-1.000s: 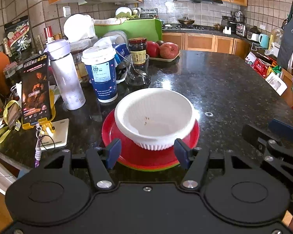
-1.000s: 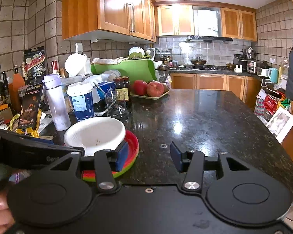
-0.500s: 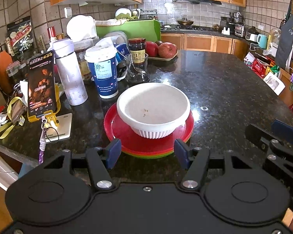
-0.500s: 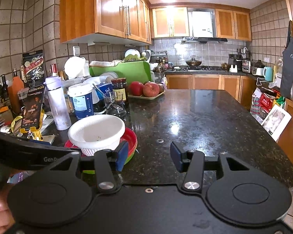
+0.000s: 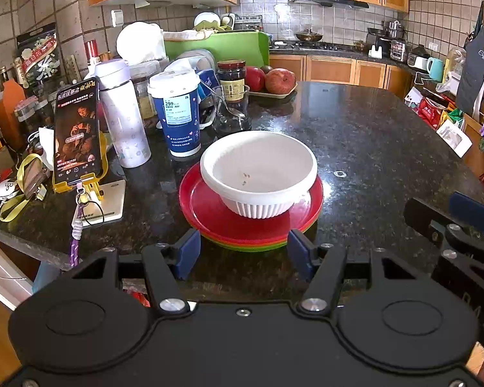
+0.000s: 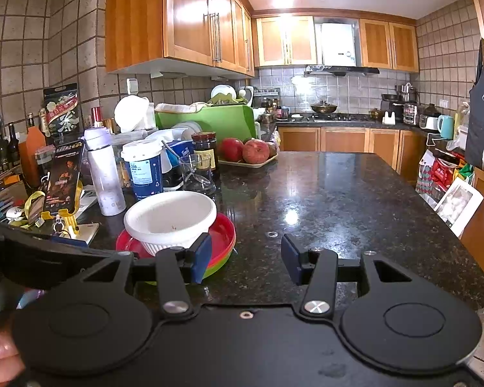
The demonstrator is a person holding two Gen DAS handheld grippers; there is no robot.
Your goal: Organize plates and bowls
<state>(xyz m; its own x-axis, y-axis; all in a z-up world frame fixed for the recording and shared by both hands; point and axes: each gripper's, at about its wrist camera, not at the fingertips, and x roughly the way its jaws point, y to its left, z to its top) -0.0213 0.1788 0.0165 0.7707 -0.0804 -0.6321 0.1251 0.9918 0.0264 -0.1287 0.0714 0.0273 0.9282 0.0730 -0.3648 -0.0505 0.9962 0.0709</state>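
A white ribbed bowl [image 5: 258,174] sits upright on a stack of plates, red on top [image 5: 209,209], with orange and green rims below, near the counter's front edge. The bowl [image 6: 171,217] and the plates [image 6: 222,235] also show at left in the right wrist view. My left gripper [image 5: 243,251] is open and empty, just in front of the plates and apart from them. My right gripper [image 6: 245,259] is open and empty, over the counter to the right of the stack; it also shows at the right edge of the left wrist view [image 5: 451,219].
A blue paper cup [image 5: 177,116], white bottle [image 5: 122,113], phone on a yellow stand [image 5: 77,129], glass with a spoon [image 5: 232,106] and jar [image 5: 230,75] crowd the black granite counter [image 5: 371,135] behind and left of the stack. A fruit tray [image 5: 274,80] is farther back.
Both grippers have drawn back toward the counter's front edge and risen. The bowl and plates have stayed in place. Both jaws stay open.
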